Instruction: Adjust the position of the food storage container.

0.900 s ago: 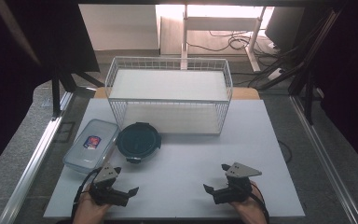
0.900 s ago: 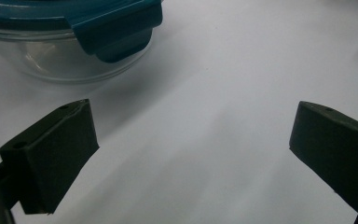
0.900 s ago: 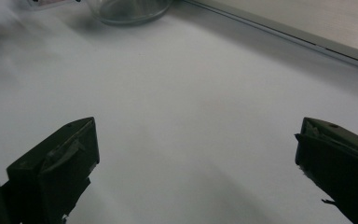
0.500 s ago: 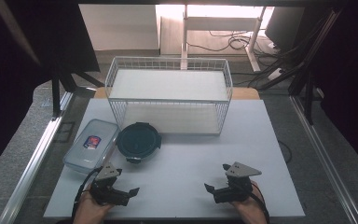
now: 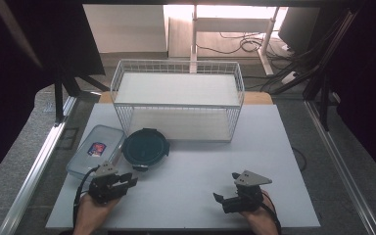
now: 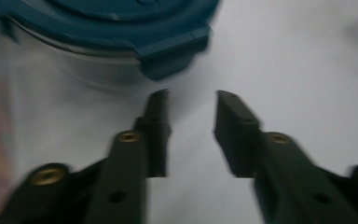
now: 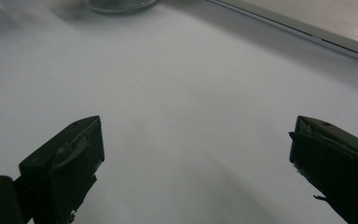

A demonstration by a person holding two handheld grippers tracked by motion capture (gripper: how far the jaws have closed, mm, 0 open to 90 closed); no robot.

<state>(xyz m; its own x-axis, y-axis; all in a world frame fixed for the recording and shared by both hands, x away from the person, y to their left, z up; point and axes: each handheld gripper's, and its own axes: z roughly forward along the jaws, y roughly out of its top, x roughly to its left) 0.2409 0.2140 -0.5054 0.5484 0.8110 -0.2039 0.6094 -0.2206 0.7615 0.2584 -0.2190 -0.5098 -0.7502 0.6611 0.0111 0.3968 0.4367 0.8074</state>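
White table [image 5: 186,196]: L gripper [image 5: 122,180] near round teal-lidded container [image 5: 146,148], jaws apart.

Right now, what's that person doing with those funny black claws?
A person holds a claw in each hand over a white table. The left gripper, jaws partly open and holding nothing, points at a round tub with a teal lid. Beside the tub lies a clear box, and behind them stands a wire rack. The right gripper waits wide open, also holding nothing.
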